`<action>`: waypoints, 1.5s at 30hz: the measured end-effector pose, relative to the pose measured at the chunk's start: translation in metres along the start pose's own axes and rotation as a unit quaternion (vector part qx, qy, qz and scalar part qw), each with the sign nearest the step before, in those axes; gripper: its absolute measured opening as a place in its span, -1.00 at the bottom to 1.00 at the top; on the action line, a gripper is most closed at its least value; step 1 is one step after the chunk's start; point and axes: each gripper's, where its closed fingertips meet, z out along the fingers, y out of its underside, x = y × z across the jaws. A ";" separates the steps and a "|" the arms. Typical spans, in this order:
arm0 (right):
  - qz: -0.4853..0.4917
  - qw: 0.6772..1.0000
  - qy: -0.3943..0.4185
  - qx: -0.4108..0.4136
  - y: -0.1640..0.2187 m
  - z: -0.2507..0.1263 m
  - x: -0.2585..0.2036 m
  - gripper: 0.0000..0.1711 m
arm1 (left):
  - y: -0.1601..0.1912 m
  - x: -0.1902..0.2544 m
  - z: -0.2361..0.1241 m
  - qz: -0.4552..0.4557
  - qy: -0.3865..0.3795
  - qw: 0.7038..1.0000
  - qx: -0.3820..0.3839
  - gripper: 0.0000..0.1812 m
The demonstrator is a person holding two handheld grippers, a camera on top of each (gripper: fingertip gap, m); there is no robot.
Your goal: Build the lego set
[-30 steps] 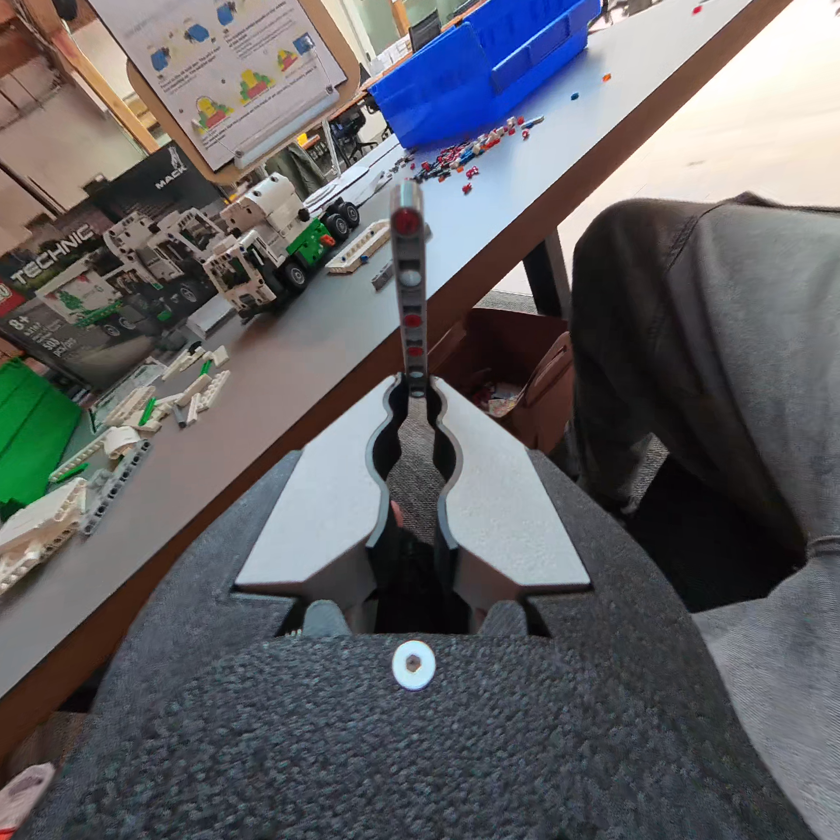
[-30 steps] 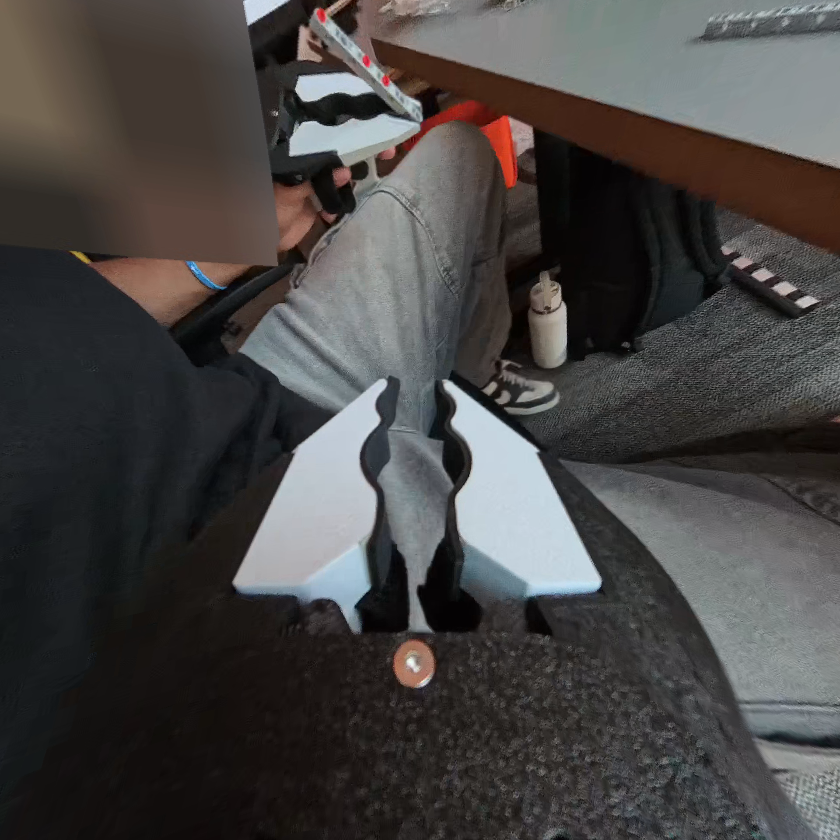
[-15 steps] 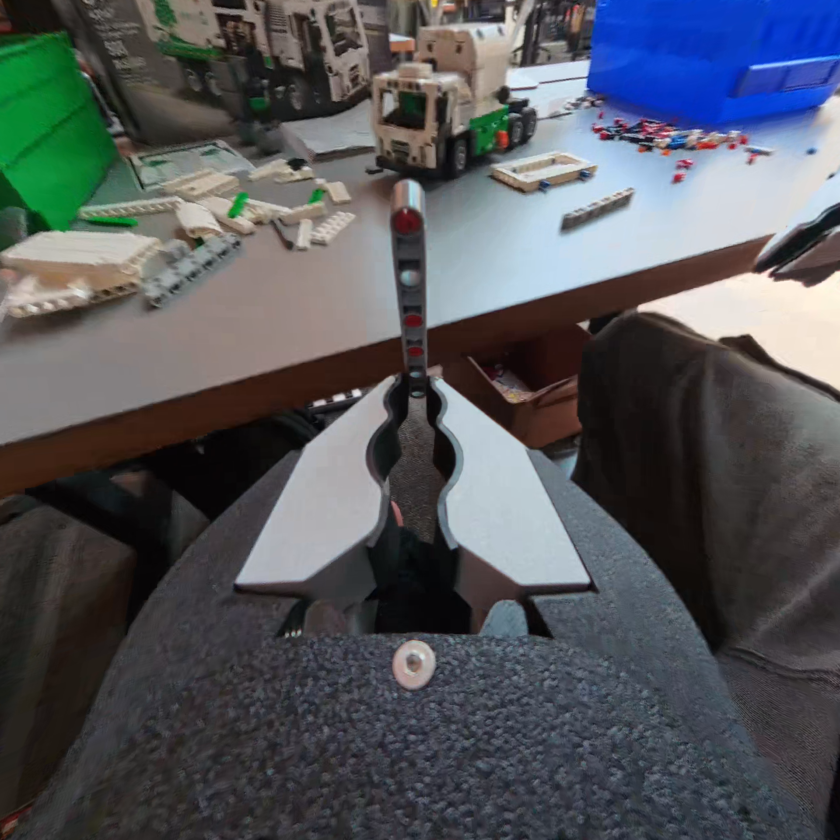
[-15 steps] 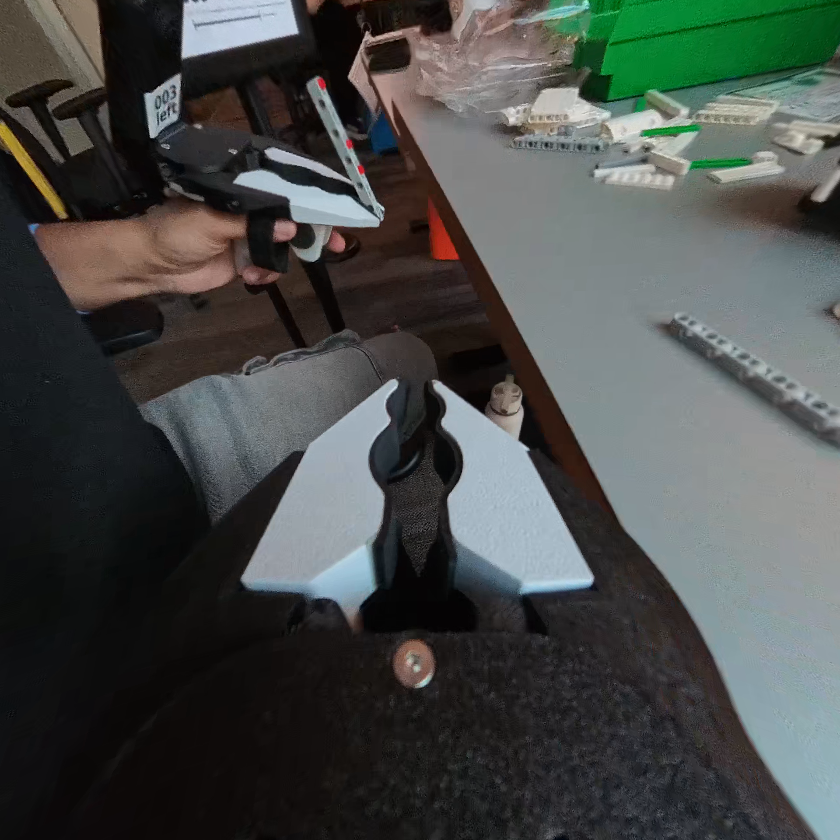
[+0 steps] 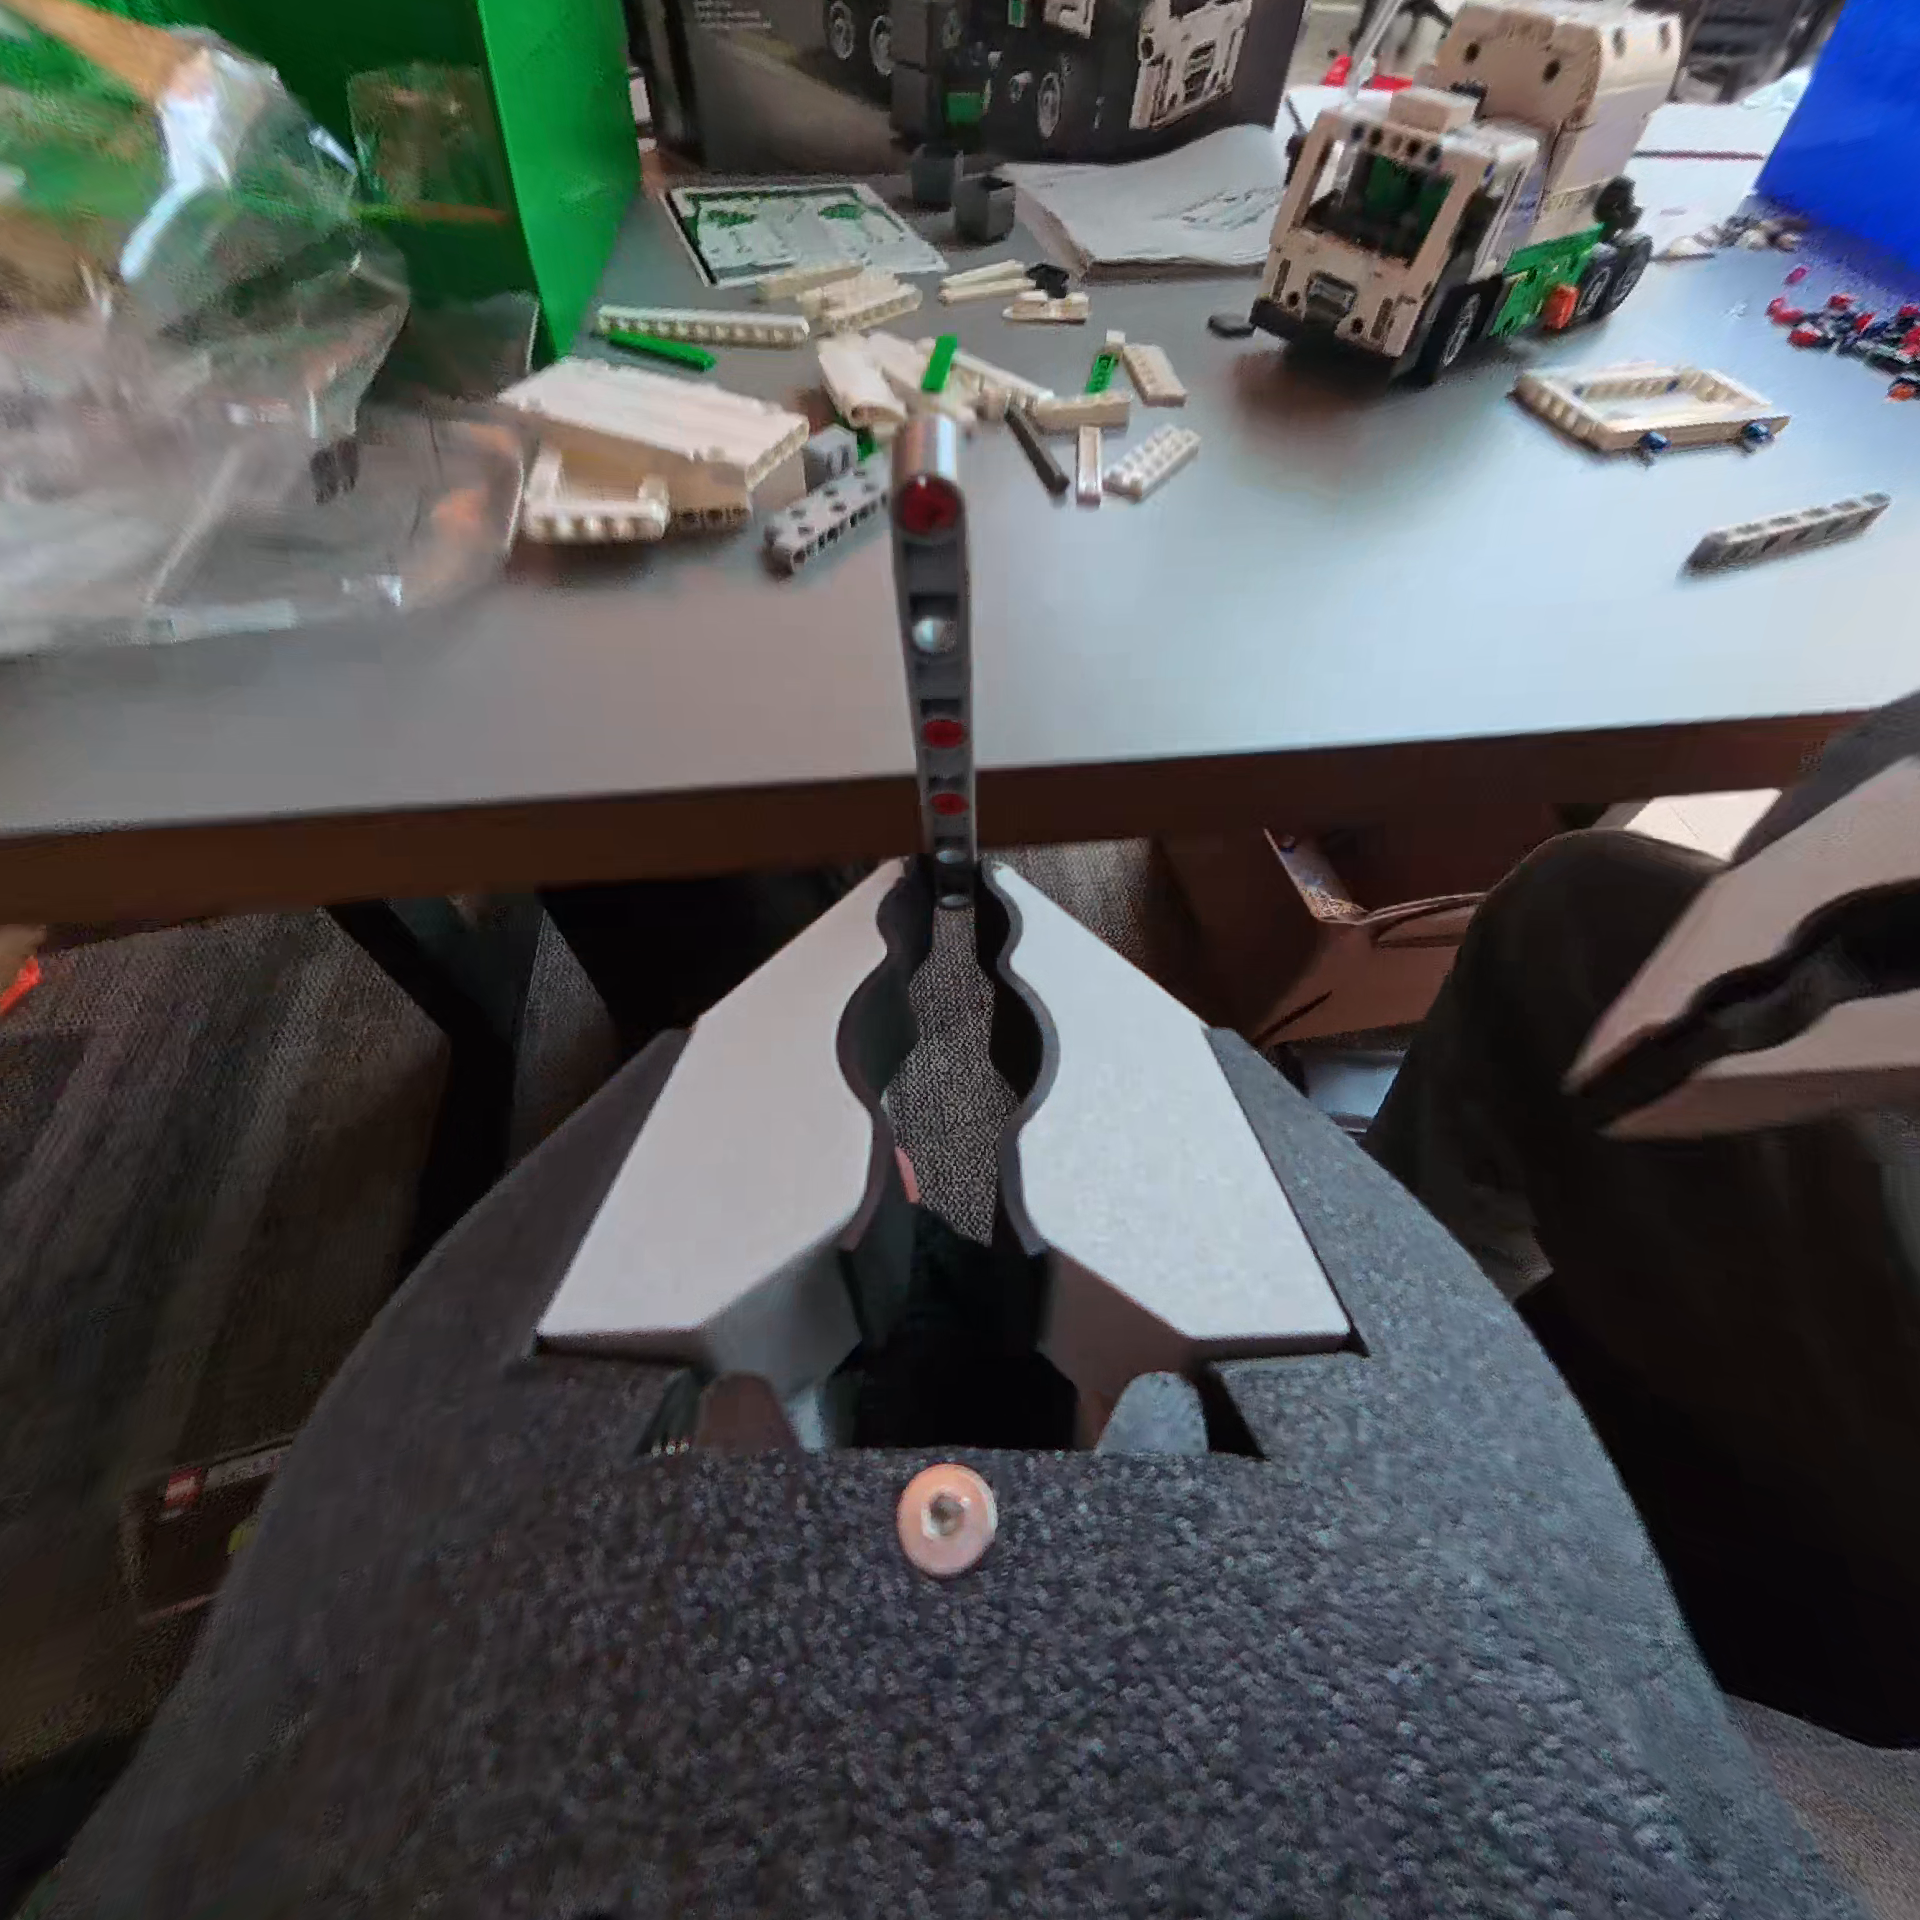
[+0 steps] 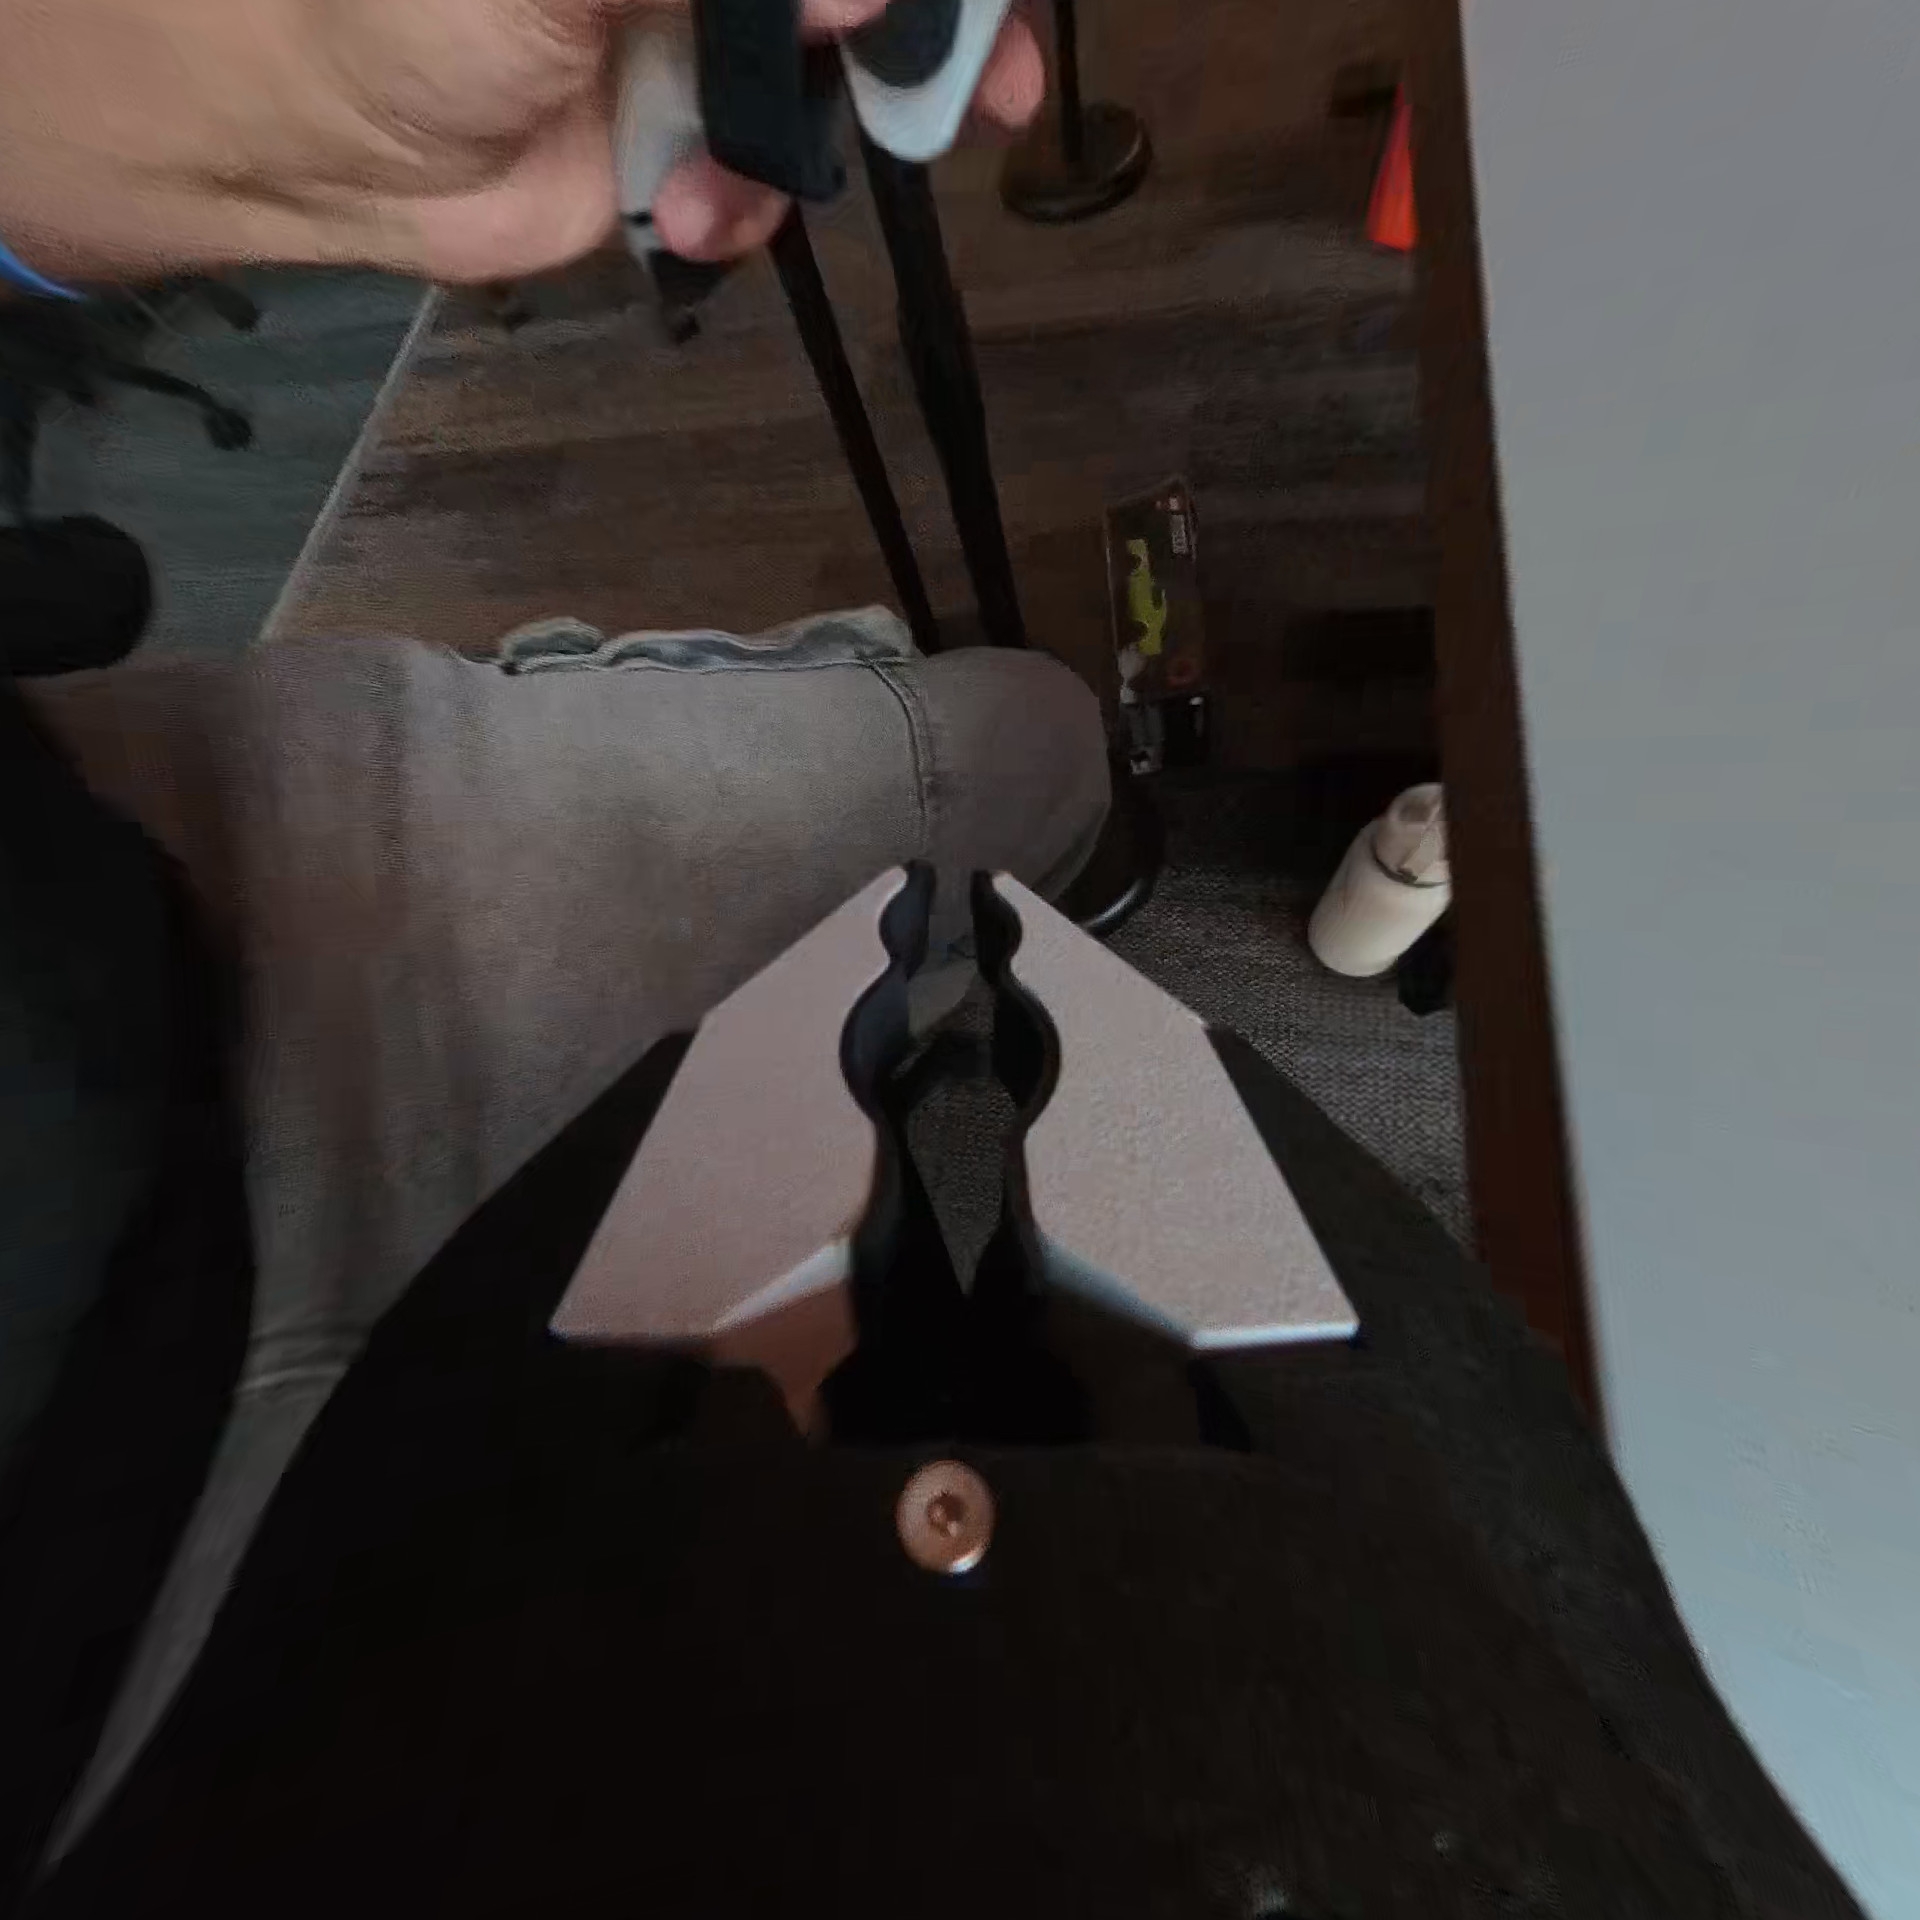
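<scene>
The left gripper (image 5: 948,883) is clamped on the near end of a dark grey beam (image 5: 938,665) studded with red pins. The beam's long axis runs straight out along the fingers, so its free end points over the bench (image 5: 1351,644) toward the loose white and grey pieces (image 5: 831,416) spread there. A part-built white and green truck (image 5: 1455,197) stands farther back and to the right, with a separate grey beam (image 5: 1787,532) lying flat nearer the bench edge on that side. The left gripper is held off the bench, short of its front edge, so any joining would seem to call for the held beam to be carried forward and slightly left.

The right gripper (image 6: 951,904) carries nothing; its jaws stand a little apart, though motion blur makes the gap hard to judge. It is turned down and away from the bench, toward a knee in grey jeans (image 6: 623,790) and the floor (image 6: 623,468). The bench top is smooth and grey, crowded at the back by a green box (image 5: 499,156) and a clear plastic bag (image 5: 208,343).
</scene>
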 end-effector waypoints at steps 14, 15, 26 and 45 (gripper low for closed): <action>0.067 0.968 -0.031 -0.240 0.394 0.387 0.091 -0.90 | 0.171 0.039 -0.133 0.042 -0.095 0.986 -0.129 -0.93; 0.096 0.965 -0.017 -0.243 0.420 0.397 0.094 -0.89 | 0.176 0.036 -0.147 0.067 -0.113 0.982 -0.134 -0.93; 0.127 0.974 0.120 -0.142 0.514 0.464 0.084 -0.84 | 0.199 0.050 -0.204 -0.090 -0.109 0.990 -0.025 -0.93; 0.112 0.963 0.244 -0.002 0.531 0.480 0.084 -0.90 | 0.259 0.080 -0.245 -0.076 -0.031 0.993 -0.080 -0.93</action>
